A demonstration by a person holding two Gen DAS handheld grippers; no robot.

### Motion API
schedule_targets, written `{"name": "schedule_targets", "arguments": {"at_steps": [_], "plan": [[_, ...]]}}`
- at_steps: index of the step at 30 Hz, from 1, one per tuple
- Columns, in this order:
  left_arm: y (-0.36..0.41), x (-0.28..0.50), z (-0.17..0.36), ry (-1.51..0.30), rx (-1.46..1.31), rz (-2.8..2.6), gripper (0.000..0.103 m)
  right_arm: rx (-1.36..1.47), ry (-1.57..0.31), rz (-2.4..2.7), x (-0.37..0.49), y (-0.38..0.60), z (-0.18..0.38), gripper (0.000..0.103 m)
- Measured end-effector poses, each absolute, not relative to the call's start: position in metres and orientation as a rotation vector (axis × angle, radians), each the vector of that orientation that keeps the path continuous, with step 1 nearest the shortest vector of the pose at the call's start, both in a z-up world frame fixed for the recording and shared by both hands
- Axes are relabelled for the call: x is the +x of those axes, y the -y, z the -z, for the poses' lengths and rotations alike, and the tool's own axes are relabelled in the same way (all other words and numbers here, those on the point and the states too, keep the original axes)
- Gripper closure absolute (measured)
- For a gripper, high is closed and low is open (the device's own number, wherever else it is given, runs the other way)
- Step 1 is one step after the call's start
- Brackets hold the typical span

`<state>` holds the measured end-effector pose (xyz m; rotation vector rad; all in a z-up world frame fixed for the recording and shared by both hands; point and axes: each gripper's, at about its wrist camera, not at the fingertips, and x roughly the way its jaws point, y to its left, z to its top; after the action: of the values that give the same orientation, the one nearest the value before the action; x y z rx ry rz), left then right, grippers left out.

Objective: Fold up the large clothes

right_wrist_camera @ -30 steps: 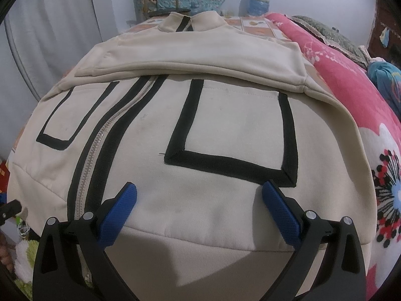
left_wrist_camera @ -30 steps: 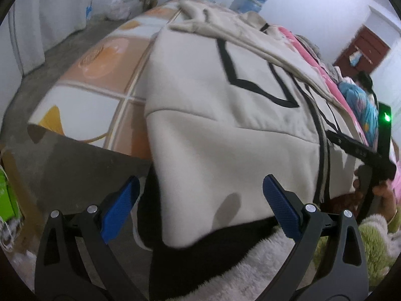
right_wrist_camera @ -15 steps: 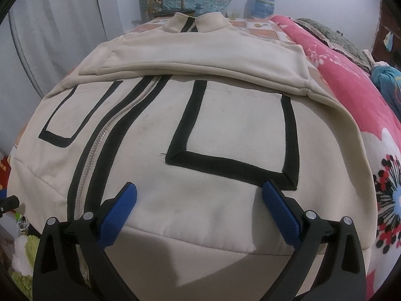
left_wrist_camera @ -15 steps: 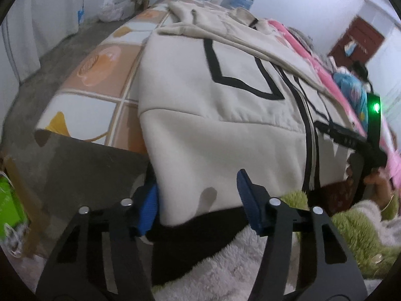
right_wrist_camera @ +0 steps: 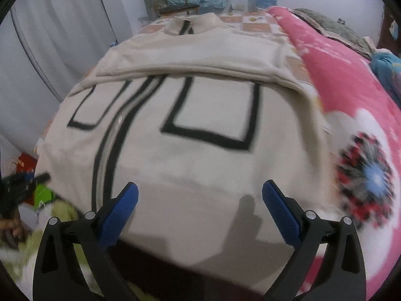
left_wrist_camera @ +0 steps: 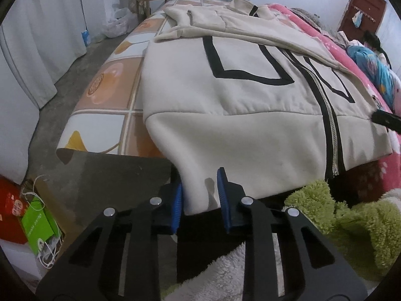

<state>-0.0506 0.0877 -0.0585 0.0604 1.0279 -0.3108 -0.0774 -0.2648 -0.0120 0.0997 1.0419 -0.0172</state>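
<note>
A cream zip jacket with black rectangle trim lies front up on the bed, its sleeves folded across the chest. Its hem hangs over the near edge of the bed. My left gripper is at the hem's left corner. Its jaws are closing with that corner of cloth between them. The left pad touches the cloth, and a thin dark gap remains at the right pad. In the right wrist view, my right gripper stands wide open just above the jacket, over the hem band to the right of the zipper, with nothing gripped.
A tile-patterned sheet covers the bed to the left of the jacket, and a pink floral blanket lies to its right. The person's fluffy green sleeve is close below. Red and green boxes sit on the concrete floor by a white curtain.
The left jaws have narrowed from wide open around the hem's left corner, and that gripper has rolled and lifted slightly. The right gripper has drawn back and up from the jacket, still open.
</note>
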Motion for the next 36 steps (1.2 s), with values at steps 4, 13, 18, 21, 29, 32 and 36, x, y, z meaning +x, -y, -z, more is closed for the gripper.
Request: {"name": "schedule_targets", "arguments": {"at_steps": [4,13,18,21,29,32,36], "plan": [[-0.086,-0.052,0.059,-1.025,0.091,0.299,0.078,0.114,-1.082,0.076,-0.115,0.282,0.005,0.006],[-0.088,-0.054,0.058,-1.011,0.129,0.289,0.078,0.287,-1.134,0.187,-0.143,0.315,0.03,0.024],[-0.085,-0.056,0.057,-1.006,0.169,0.268,0.082,0.345,-1.114,0.211,-0.144,0.328,0.04,0.047],[-0.082,-0.058,0.053,-0.996,0.194,0.254,0.085,0.388,-1.119,0.201,-0.147,0.332,0.046,0.07],[-0.081,-0.062,0.024,-0.952,0.122,0.302,0.097,0.38,-1.088,0.18,-0.154,0.323,0.024,0.097],[-0.084,-0.06,0.005,-0.903,0.055,0.37,0.097,0.36,-1.069,0.164,-0.149,0.318,0.008,0.097],[-0.085,-0.046,-0.008,-0.876,-0.026,0.433,0.097,0.352,-1.006,0.144,-0.139,0.317,-0.017,0.097]]}}
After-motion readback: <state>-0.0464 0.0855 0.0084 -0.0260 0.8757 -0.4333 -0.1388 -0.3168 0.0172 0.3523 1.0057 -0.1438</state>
